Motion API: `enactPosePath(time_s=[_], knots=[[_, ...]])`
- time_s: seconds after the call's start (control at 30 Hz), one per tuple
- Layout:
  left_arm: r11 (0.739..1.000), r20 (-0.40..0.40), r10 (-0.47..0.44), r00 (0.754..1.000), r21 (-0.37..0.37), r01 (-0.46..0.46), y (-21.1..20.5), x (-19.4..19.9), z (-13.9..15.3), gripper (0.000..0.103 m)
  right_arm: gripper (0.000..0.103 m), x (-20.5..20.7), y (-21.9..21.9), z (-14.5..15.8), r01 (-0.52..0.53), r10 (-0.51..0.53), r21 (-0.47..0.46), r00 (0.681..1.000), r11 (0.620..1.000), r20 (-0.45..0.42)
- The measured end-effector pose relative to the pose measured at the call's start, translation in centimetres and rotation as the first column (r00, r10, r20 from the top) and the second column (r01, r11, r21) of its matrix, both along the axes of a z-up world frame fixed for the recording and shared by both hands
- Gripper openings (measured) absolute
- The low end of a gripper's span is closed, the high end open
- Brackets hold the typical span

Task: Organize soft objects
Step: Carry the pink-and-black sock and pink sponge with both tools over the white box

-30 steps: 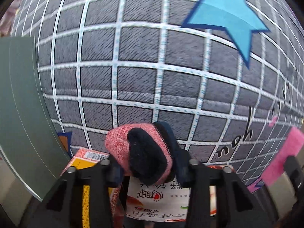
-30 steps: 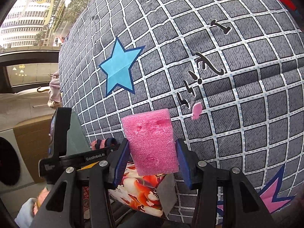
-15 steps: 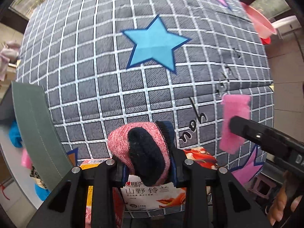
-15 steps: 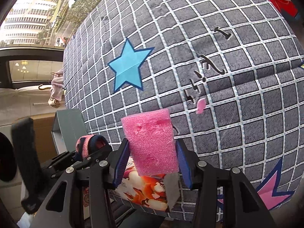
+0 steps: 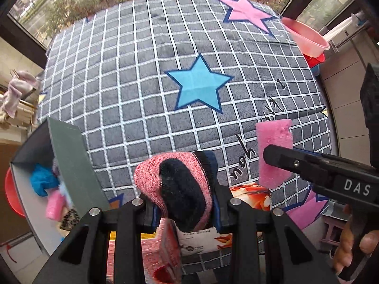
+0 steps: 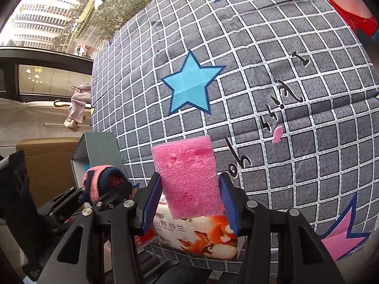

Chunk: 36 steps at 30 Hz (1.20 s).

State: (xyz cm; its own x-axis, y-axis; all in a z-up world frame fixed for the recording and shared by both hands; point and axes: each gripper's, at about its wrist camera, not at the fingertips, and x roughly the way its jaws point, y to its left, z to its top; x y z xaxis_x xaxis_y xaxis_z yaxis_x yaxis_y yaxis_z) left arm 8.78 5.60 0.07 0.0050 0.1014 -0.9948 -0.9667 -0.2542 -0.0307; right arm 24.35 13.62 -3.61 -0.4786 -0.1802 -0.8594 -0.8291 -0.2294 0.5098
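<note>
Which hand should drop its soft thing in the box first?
Probably the left. The left gripper holds the rolled sock right beside the open box; the right gripper with the pink sponge is farther away.

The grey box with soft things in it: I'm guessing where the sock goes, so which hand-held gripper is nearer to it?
Left. The left hand-held gripper, holding the sock, is right beside the grey box. The right hand-held gripper, holding the pink foam, is farther over.
</note>
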Motion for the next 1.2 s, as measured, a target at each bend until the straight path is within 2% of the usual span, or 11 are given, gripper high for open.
enactPosePath(time_s=[0.33, 0.8, 1.2], knots=[[0.998, -0.039, -0.02, 0.999, 0.056, 0.022, -2.4, -1.3, 2.7, 0.036, 0.05, -2.1, -2.2, 3.2, -0.044, 0.039, 0.103, 0.998, 0.994, 0.053], [0.994, -0.028, -0.061, 0.998, 0.093, 0.063, -6.7, -1.4, 4.8, 0.036, 0.05, -1.8, -5.7, 4.9, -0.034, 0.021, 0.136, 0.995, 0.99, 0.094], [0.986, 0.0, -0.13, 0.992, 0.11, 0.129, -10.9, -1.0, 5.8, 0.036, 0.05, -1.3, -10.0, 5.4, -0.036, 0.019, 0.137, 0.992, 0.99, 0.124]])
